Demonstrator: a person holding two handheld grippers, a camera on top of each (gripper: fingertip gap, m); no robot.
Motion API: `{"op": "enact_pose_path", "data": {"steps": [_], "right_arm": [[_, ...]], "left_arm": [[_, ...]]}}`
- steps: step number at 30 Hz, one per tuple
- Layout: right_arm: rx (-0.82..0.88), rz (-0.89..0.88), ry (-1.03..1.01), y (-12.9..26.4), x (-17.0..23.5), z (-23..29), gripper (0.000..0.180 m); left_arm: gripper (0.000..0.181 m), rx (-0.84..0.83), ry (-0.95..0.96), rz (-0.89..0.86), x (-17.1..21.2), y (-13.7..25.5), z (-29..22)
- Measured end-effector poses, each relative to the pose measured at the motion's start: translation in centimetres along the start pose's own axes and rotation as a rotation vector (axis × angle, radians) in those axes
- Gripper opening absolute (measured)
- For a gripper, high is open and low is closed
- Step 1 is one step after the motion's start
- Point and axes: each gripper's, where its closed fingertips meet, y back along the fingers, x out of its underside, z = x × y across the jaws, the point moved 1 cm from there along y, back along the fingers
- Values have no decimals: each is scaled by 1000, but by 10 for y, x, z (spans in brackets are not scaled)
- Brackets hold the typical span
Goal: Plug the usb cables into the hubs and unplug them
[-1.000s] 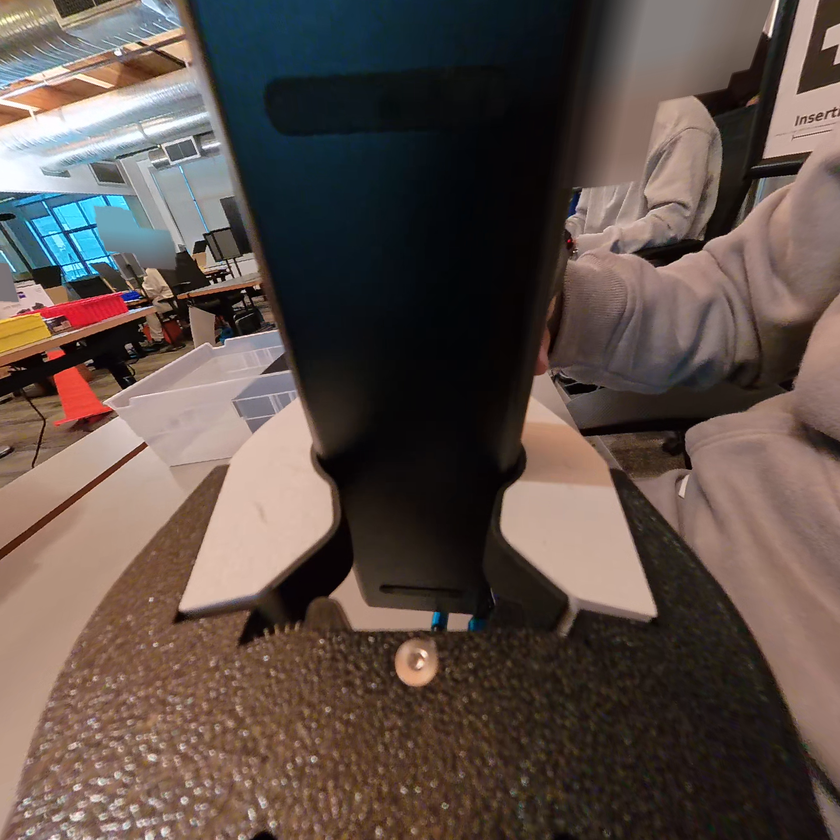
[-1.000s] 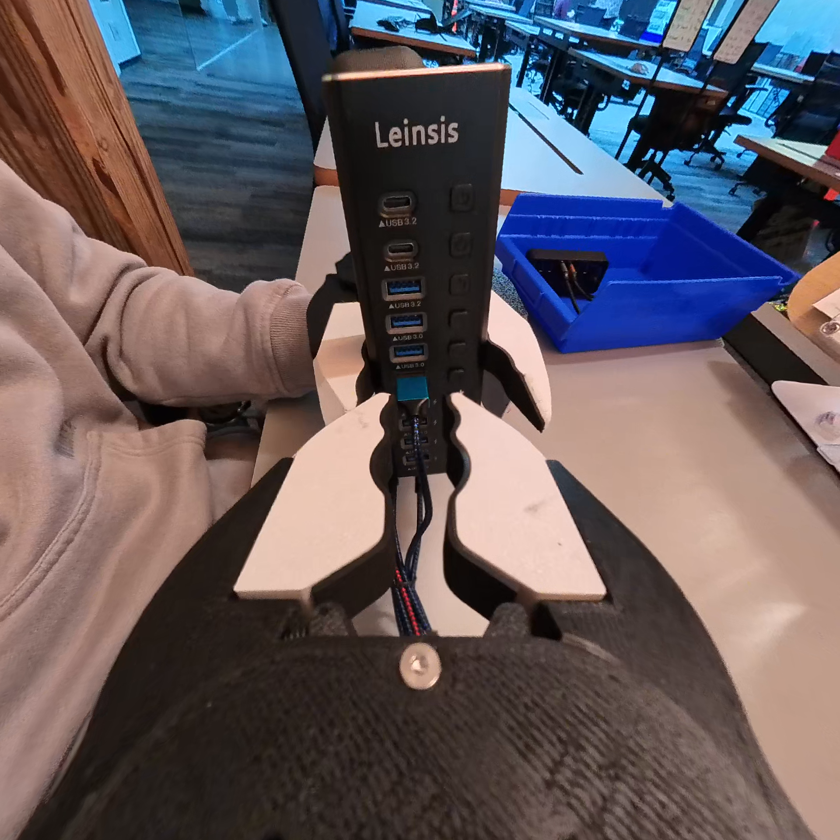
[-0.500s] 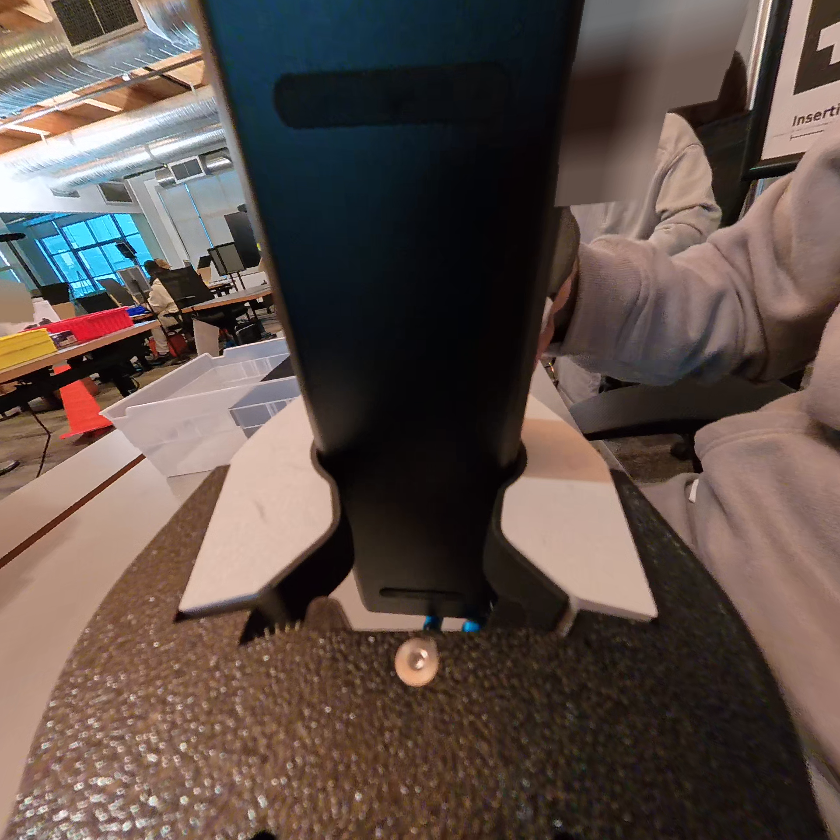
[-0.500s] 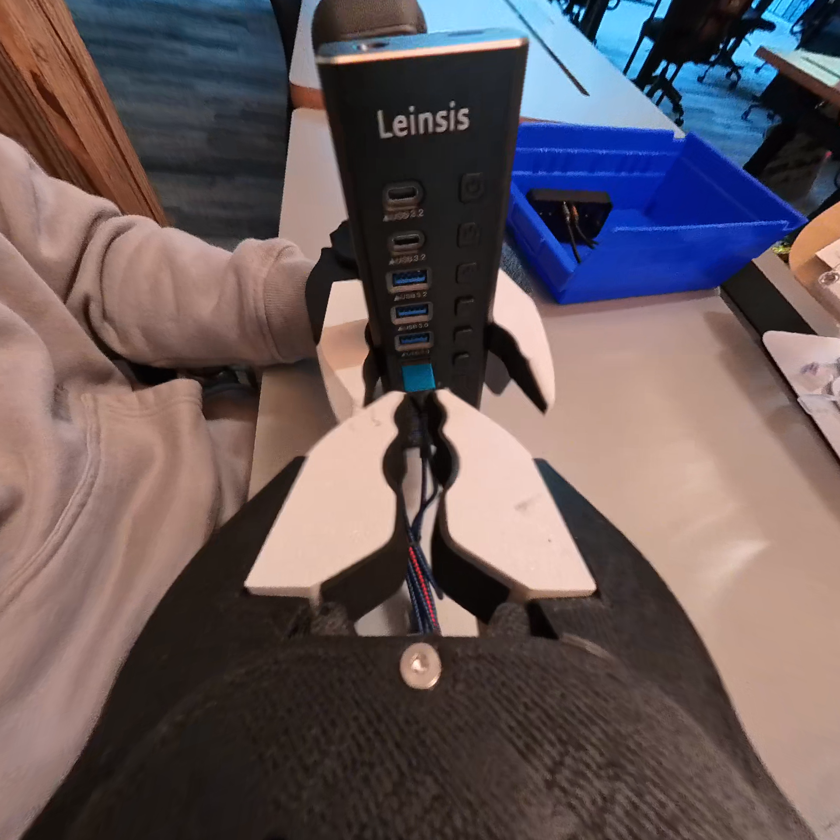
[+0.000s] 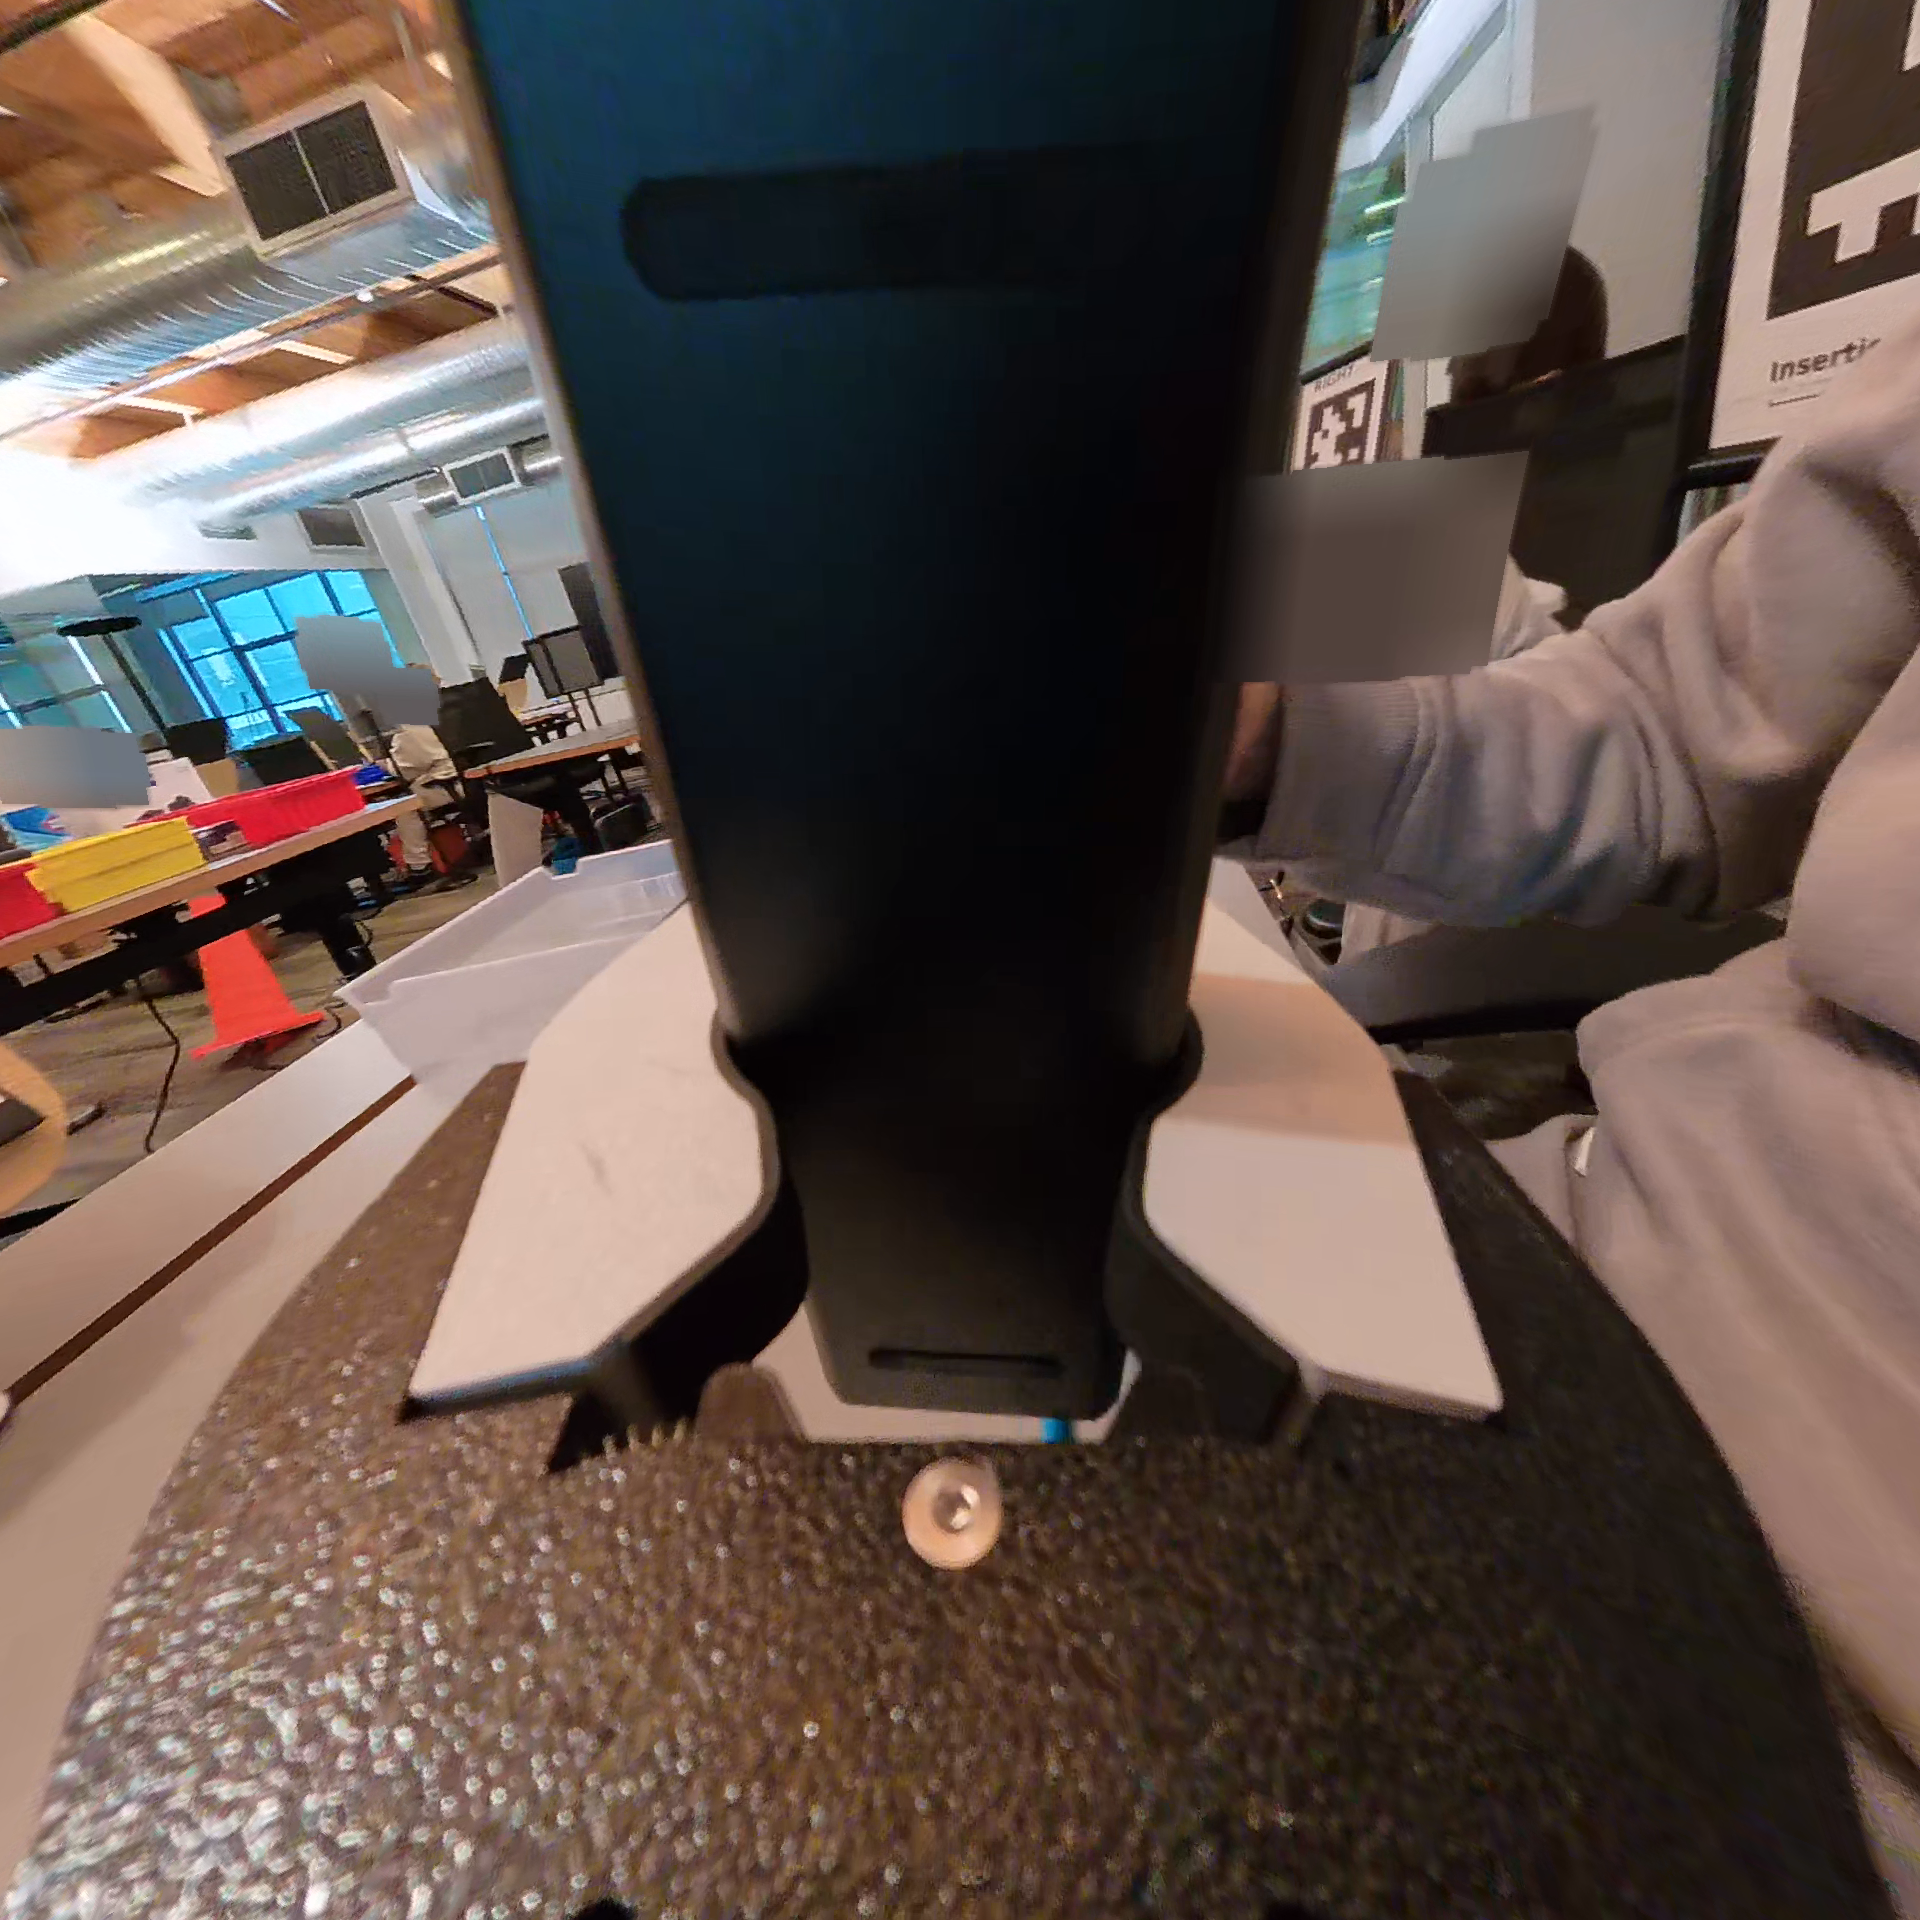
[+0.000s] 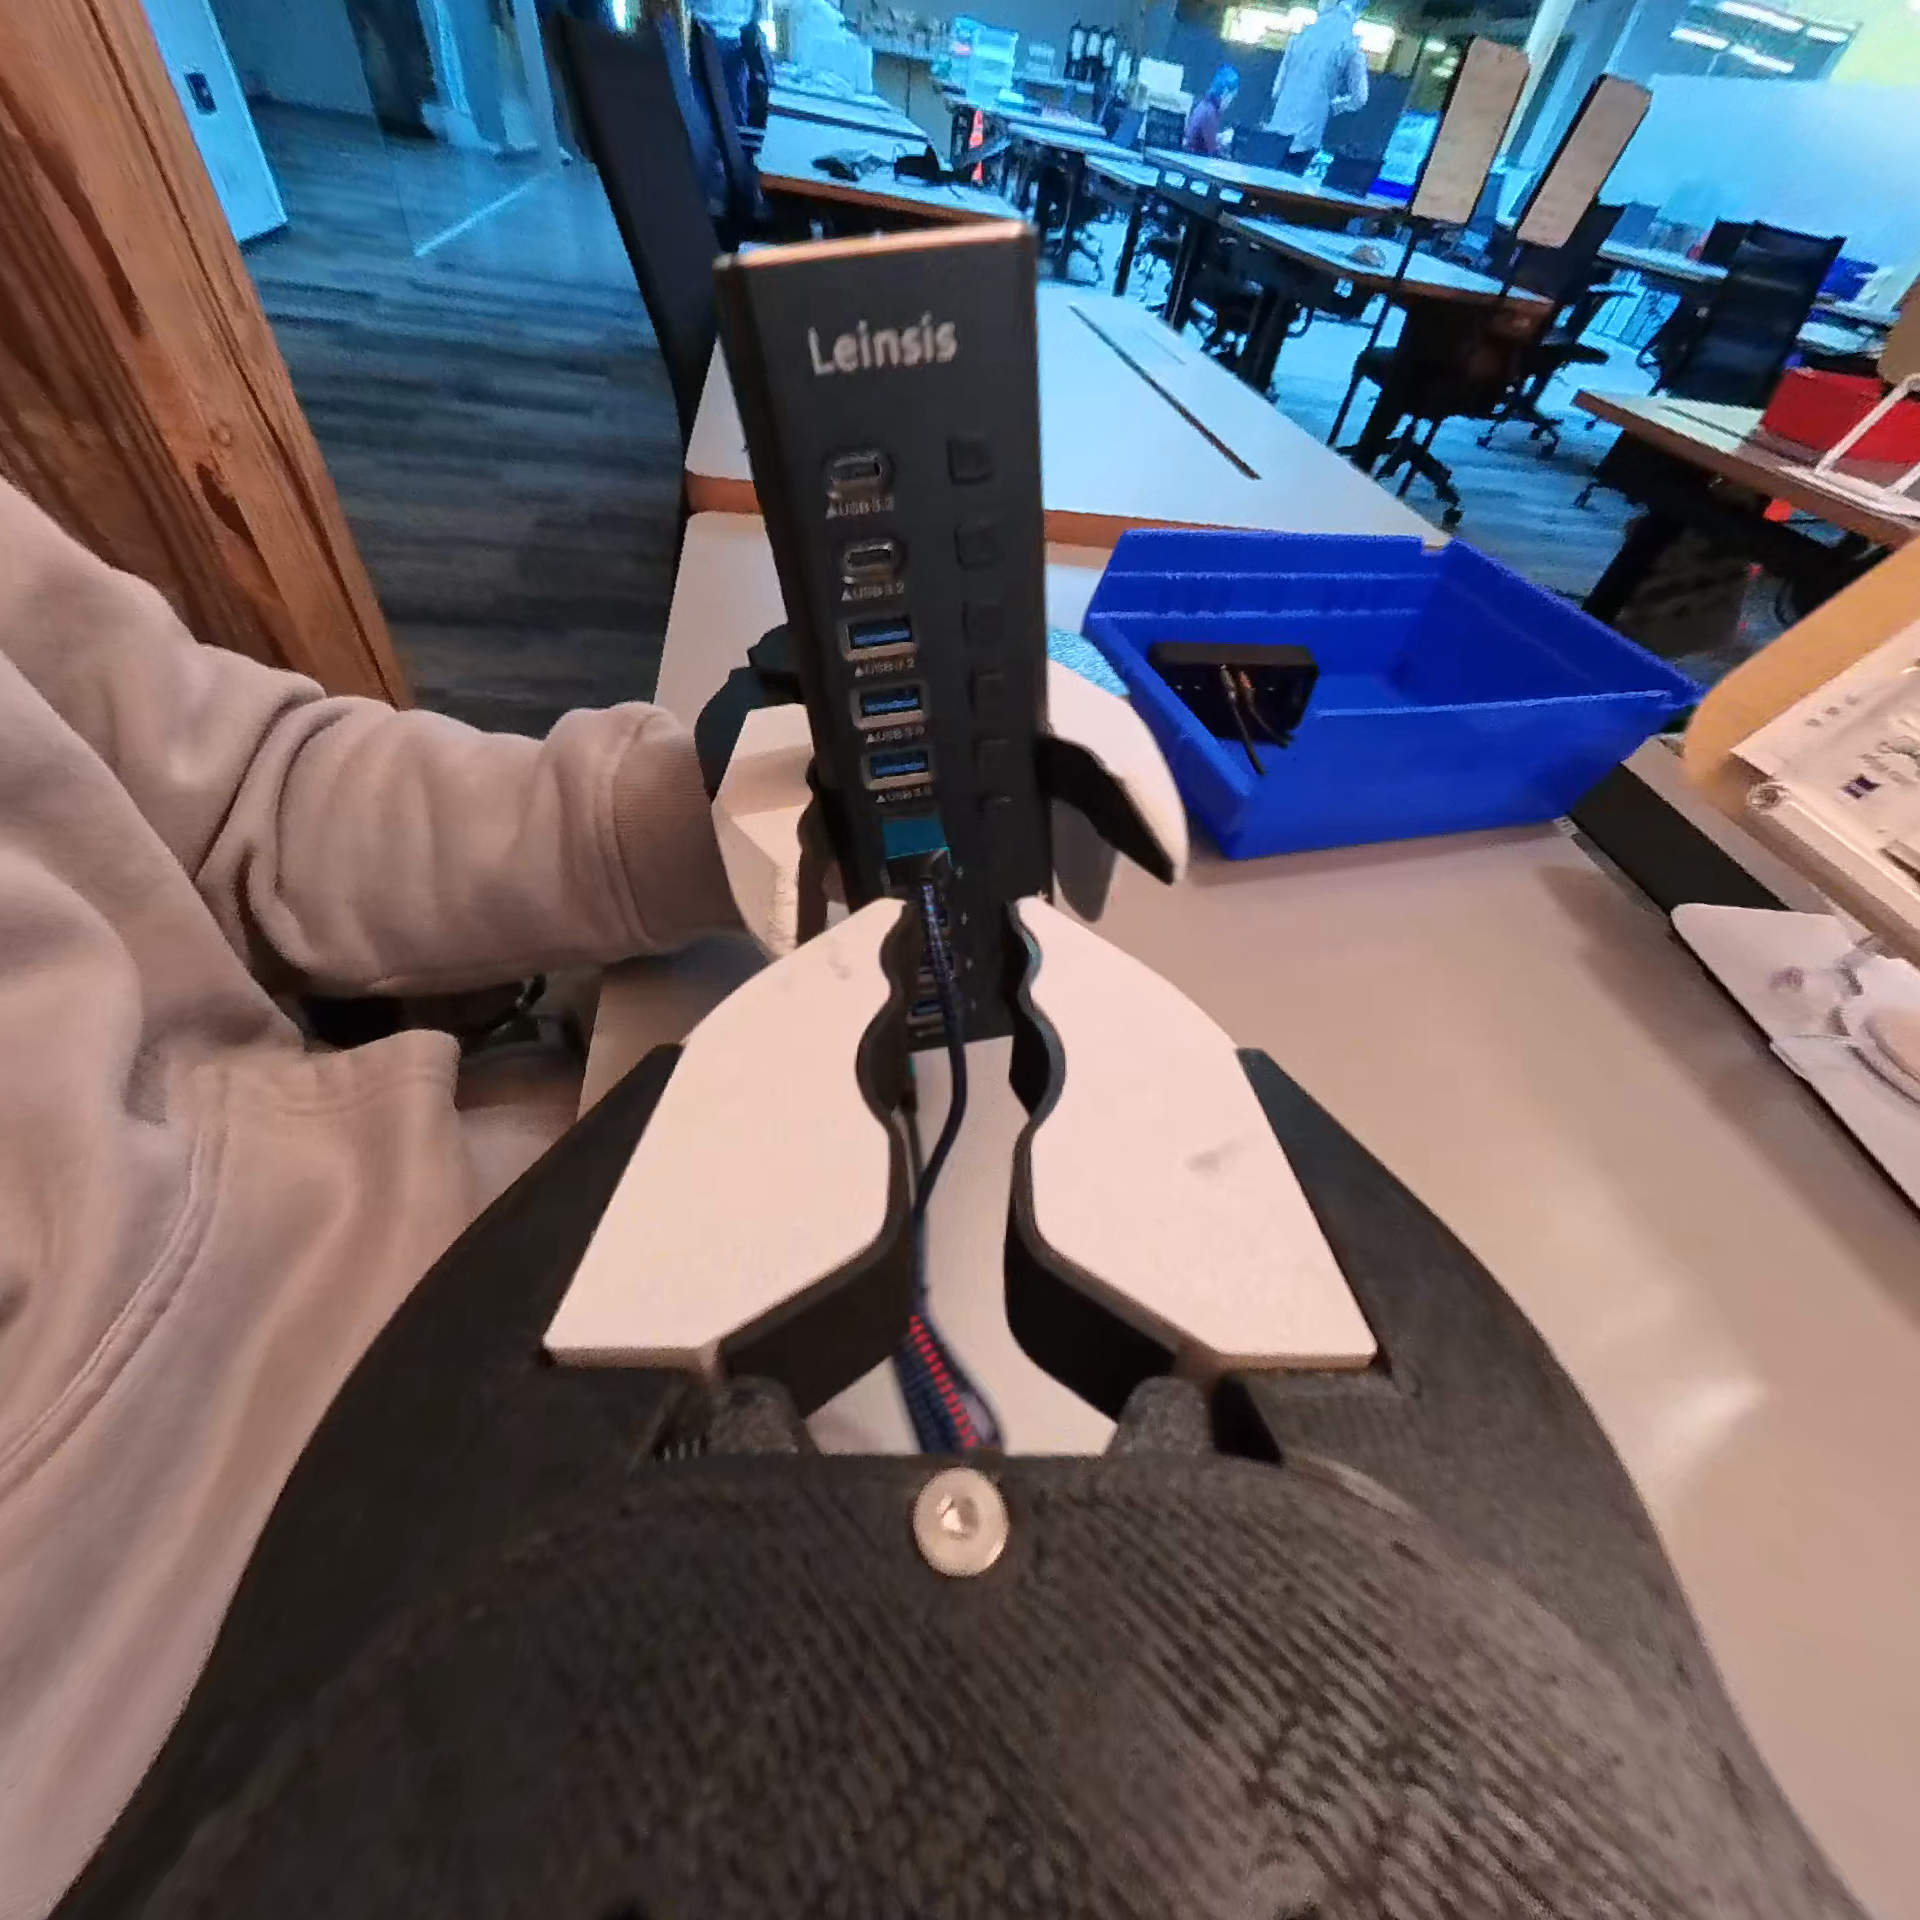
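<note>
A black USB hub stands upright, its row of ports facing the right wrist view. My left gripper is shut on the hub's lower part, and its dark back fills the left wrist view. The left gripper's white fingers show on either side of the hub. A blue plug sits in a lower port. Its dark braided cable hangs down between the fingers of my right gripper, whose jaws stand apart and do not pinch it.
A blue bin holding a black device stands on the grey table to the right. Papers lie at the far right. A clear tray sits behind the left gripper. The person's grey sleeve is at the left.
Half a second ago my right gripper was closed on the cable just below the plug; now its jaws have parted and it has drawn back a little. The plug stays in the hub.
</note>
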Motion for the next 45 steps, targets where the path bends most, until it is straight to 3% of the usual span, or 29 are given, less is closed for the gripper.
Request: {"op": "enact_pose_path", "data": {"steps": [7, 19, 31, 37, 41, 43, 45], "right_arm": [[-28, -39, 20, -11, 2, 10, 4], [-26, -103, -38, -14, 1, 12, 8], [-53, -11, -77, -10, 10, 11, 4], [23, 44, -61, -5, 13, 7, 4], [-16, -29, -133, -5, 16, 5, 3], [-47, -60, -147, -5, 14, 8, 5], [-29, -110, -144, -4, 7, 6, 23]], "left_arm": [[73, 26, 21, -41, -6, -3, -4], [73, 41, 40, -48, -6, -6, -7], [73, 38, 51, -14, 1, -8, -6], [73, 20, 41, -10, 3, -12, -4], [72, -3, 42, 27, 7, -14, -1], [73, 11, 27, 35, 6, -14, -5], [73, 23, 31, 24, 3, -14, -7]]}}
